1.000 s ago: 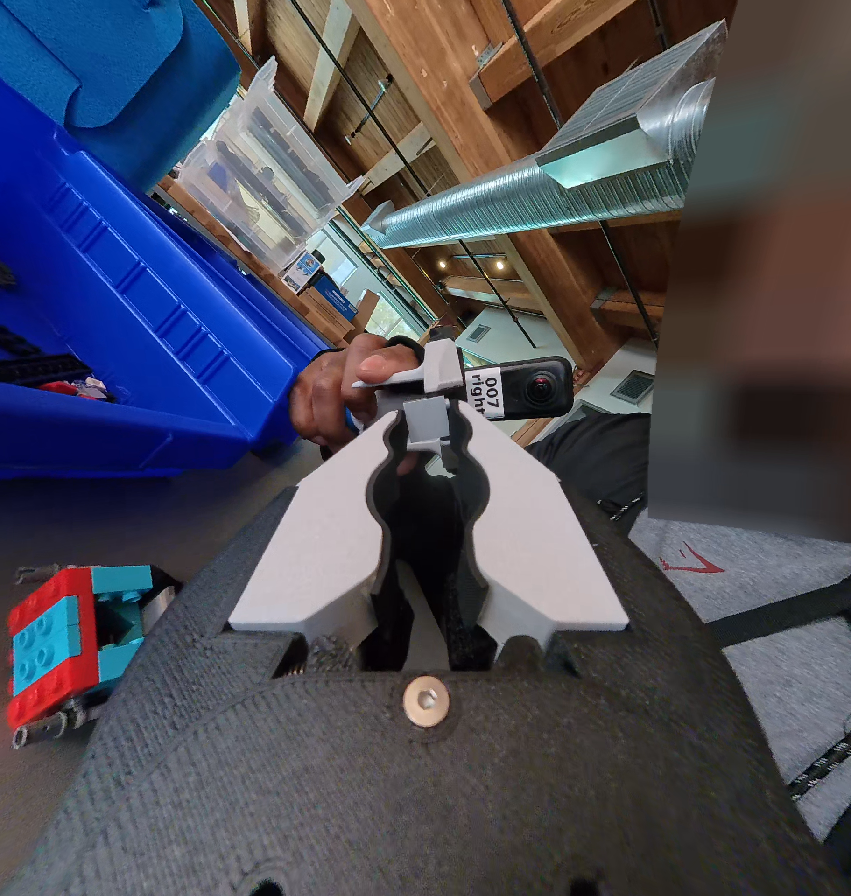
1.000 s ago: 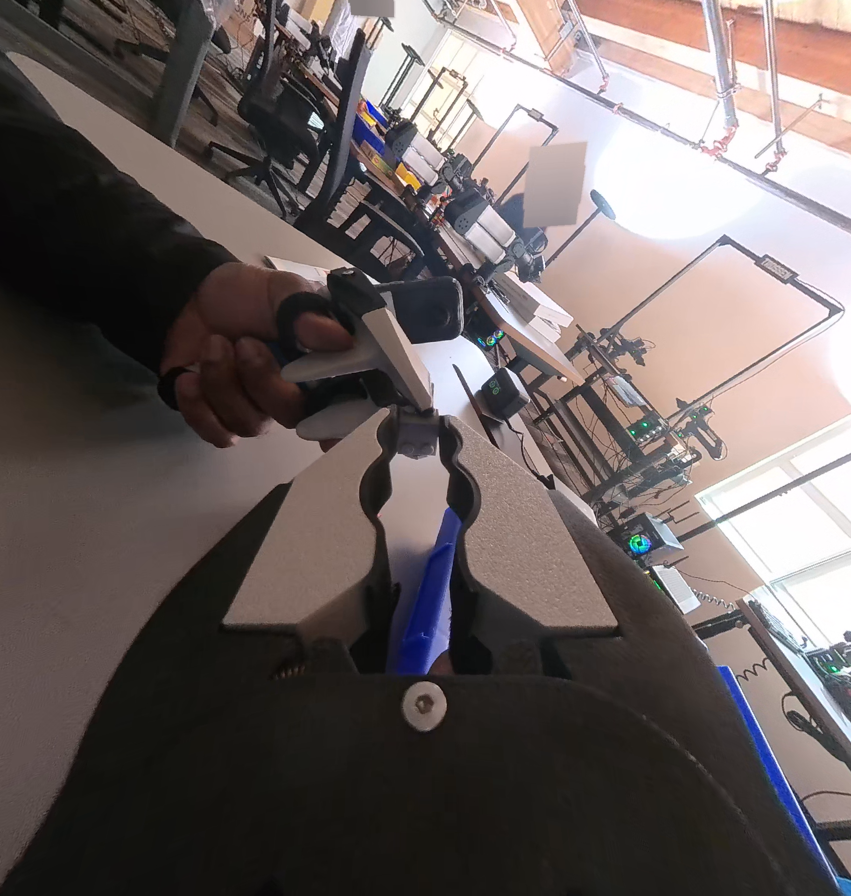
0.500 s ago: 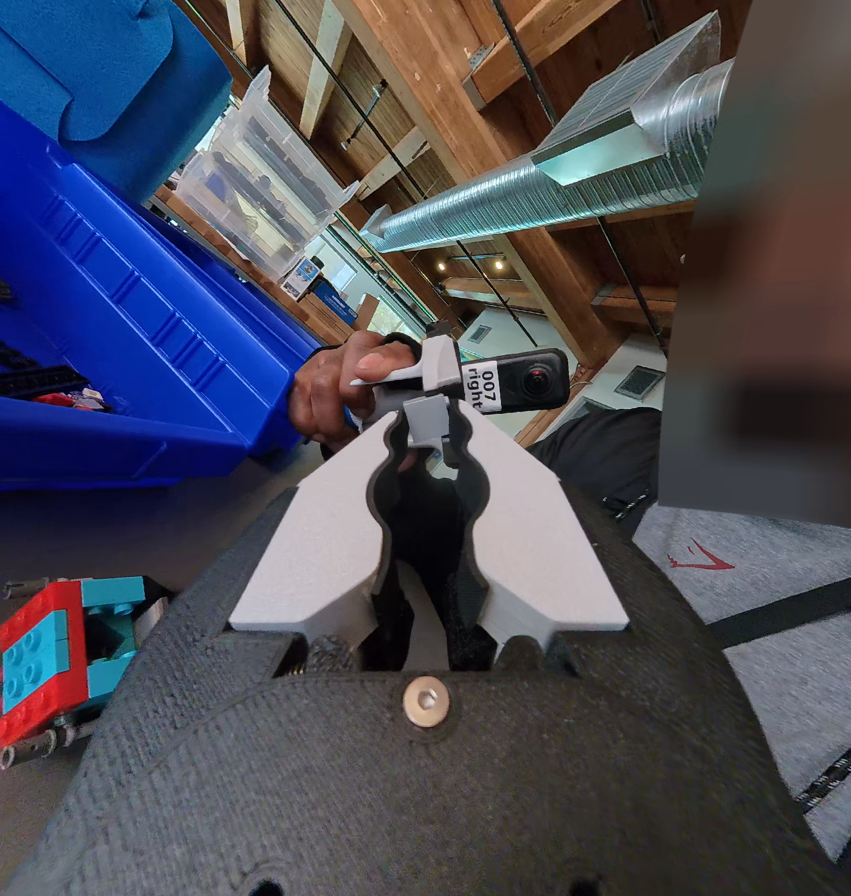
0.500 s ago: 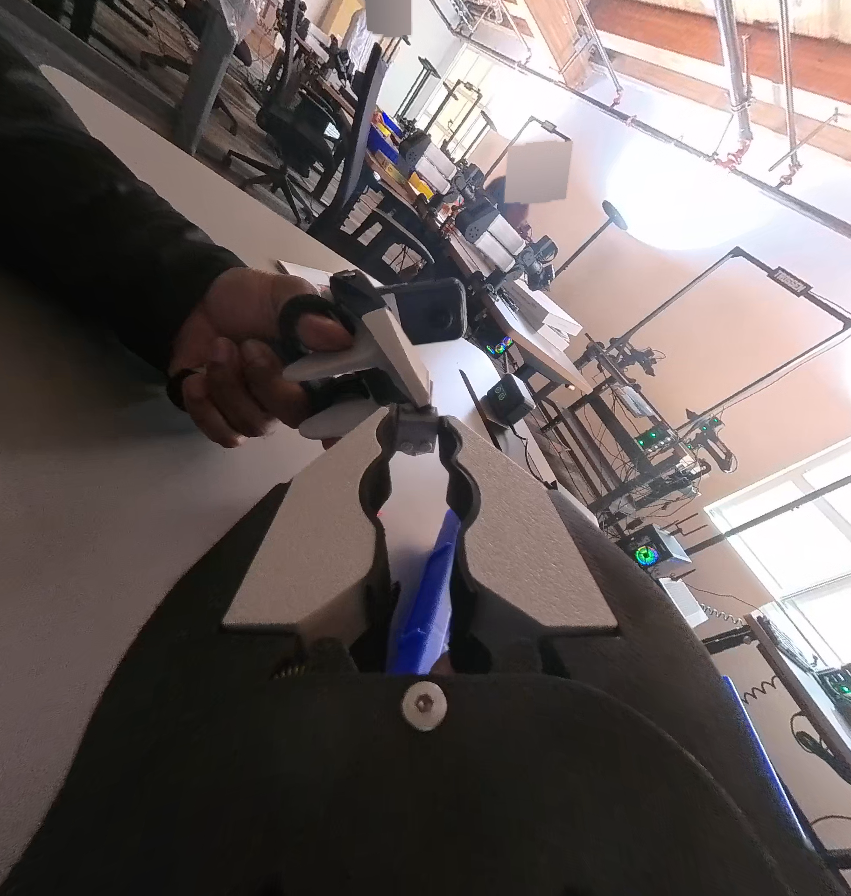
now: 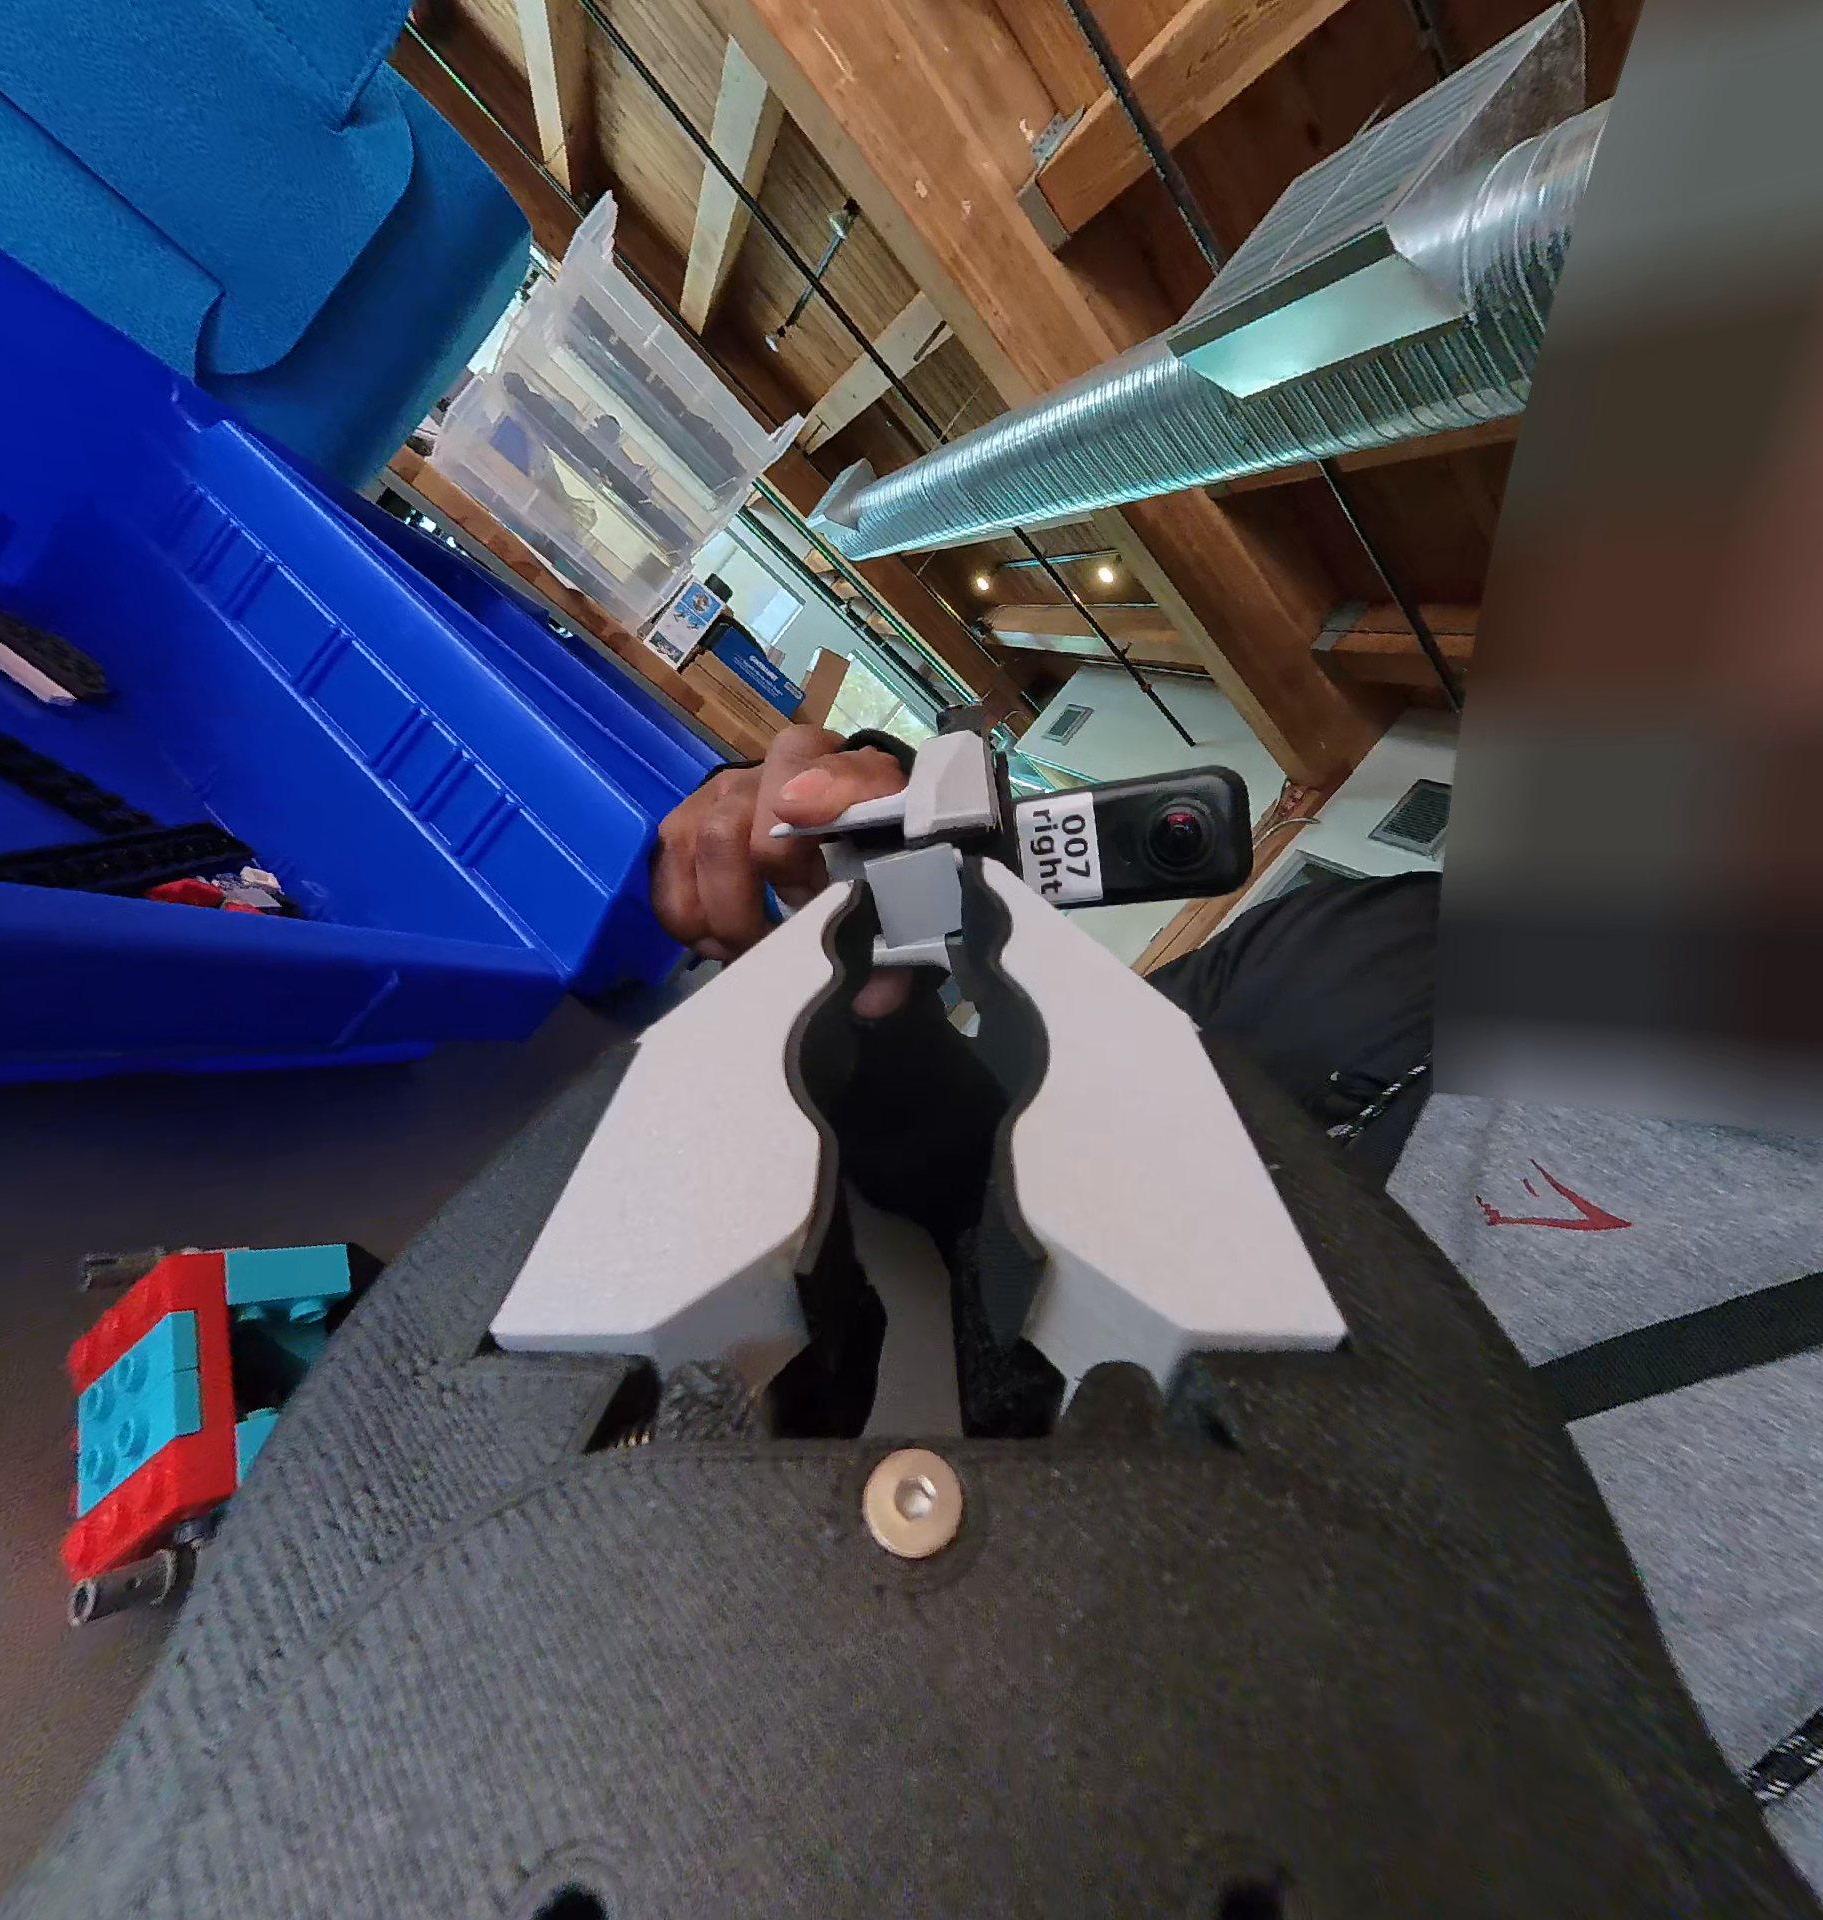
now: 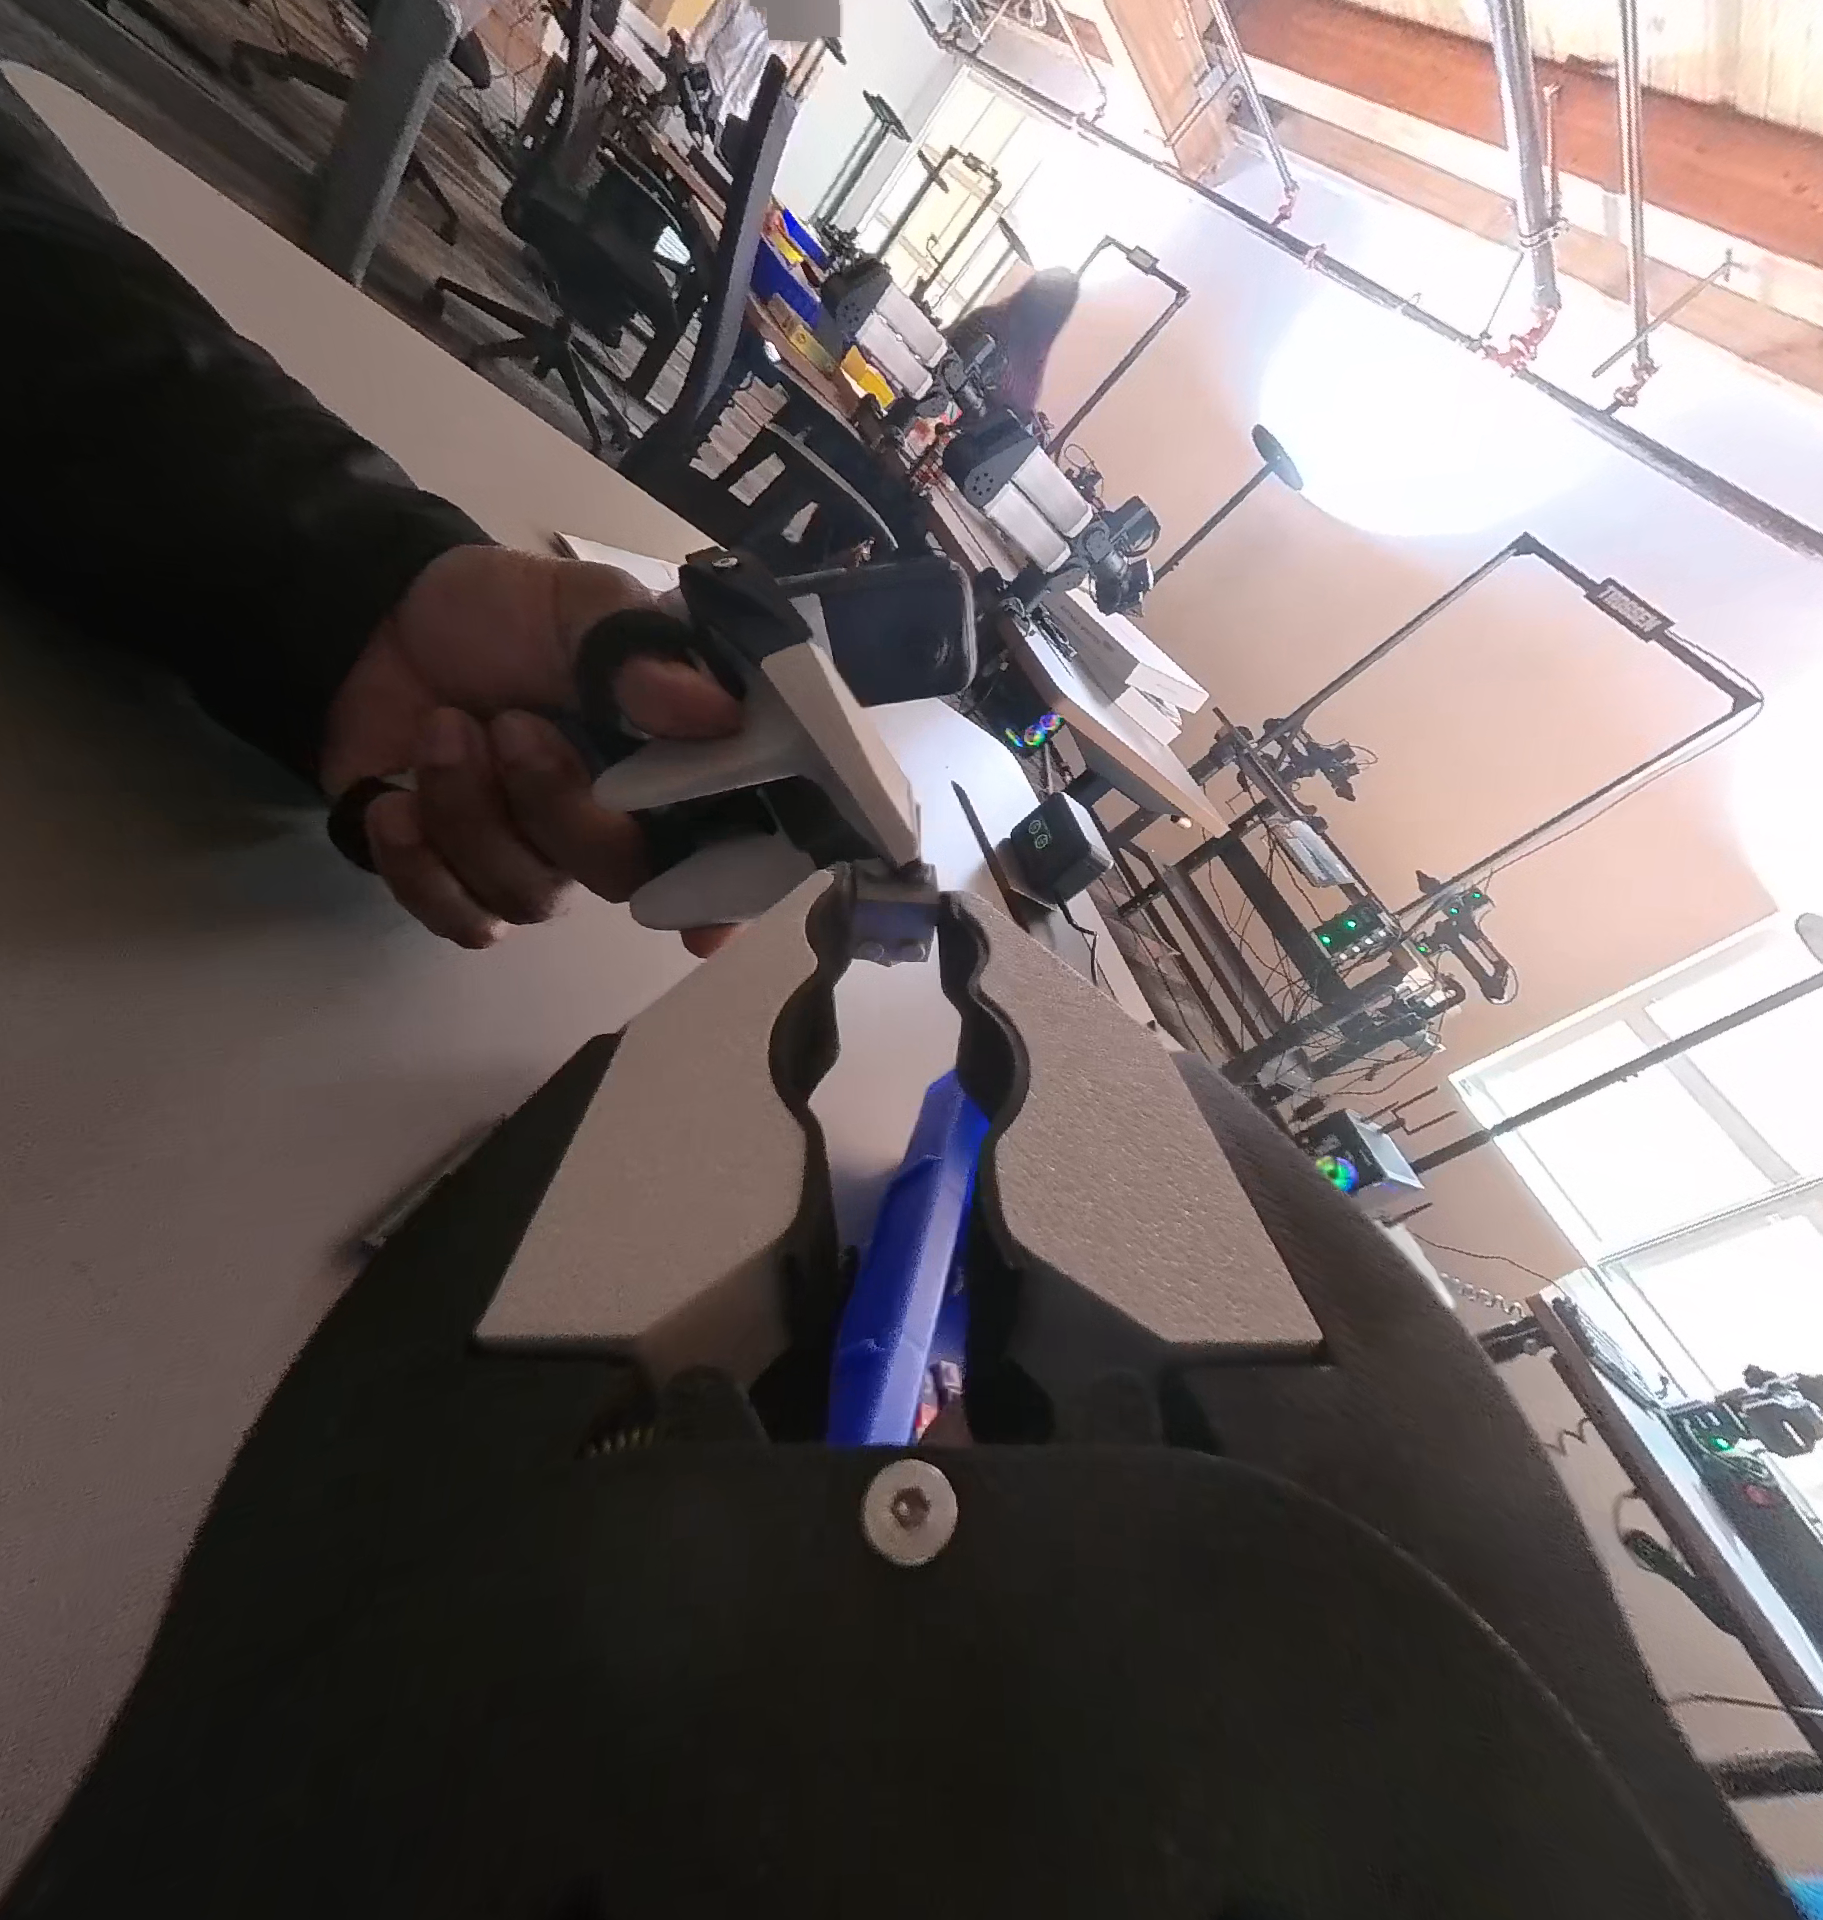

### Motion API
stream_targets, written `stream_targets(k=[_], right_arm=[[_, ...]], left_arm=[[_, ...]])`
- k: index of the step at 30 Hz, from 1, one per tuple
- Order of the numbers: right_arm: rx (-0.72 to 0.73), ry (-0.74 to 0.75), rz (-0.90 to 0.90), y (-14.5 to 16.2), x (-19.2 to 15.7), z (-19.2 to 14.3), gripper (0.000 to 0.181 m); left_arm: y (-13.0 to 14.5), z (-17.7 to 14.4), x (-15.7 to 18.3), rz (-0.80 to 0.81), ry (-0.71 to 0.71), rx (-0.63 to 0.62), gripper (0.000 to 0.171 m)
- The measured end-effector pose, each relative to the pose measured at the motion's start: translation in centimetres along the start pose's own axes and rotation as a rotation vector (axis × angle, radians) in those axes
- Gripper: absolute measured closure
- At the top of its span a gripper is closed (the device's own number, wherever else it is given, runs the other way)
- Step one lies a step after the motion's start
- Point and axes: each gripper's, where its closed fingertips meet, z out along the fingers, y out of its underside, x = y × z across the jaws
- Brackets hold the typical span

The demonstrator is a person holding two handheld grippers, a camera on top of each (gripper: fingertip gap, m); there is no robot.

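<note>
My left tool [image 5: 917, 906] is narrow, its tips pressed on a small grey brick [image 5: 915, 883]. My right tool [image 6: 891, 916] meets it from the opposite side and also grips this brick between its tips, so the brick is in the air above the table [image 5: 159, 1164], held by both tools. To the left, a red and teal build [image 5: 148, 1403] lies on the table. Beyond it stands a blue bin [image 5: 387, 727] with dark pieces inside.
</note>
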Motion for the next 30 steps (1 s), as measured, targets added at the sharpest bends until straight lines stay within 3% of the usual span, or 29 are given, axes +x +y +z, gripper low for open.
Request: stream_targets(k=[10,30], right_arm=[[0.042,-0.099,0.065,-0.3,-0.7,-0.7,0.165],[0.084,-0.156,0.118,-0.6,-1.0,-1.2,0.165]], left_arm=[[0.8,0.3,0.4,-0.05,0.055,-0.04,0.155],[1.2,0.4,0.8,-0.063,0.098,-0.05,0.155]])
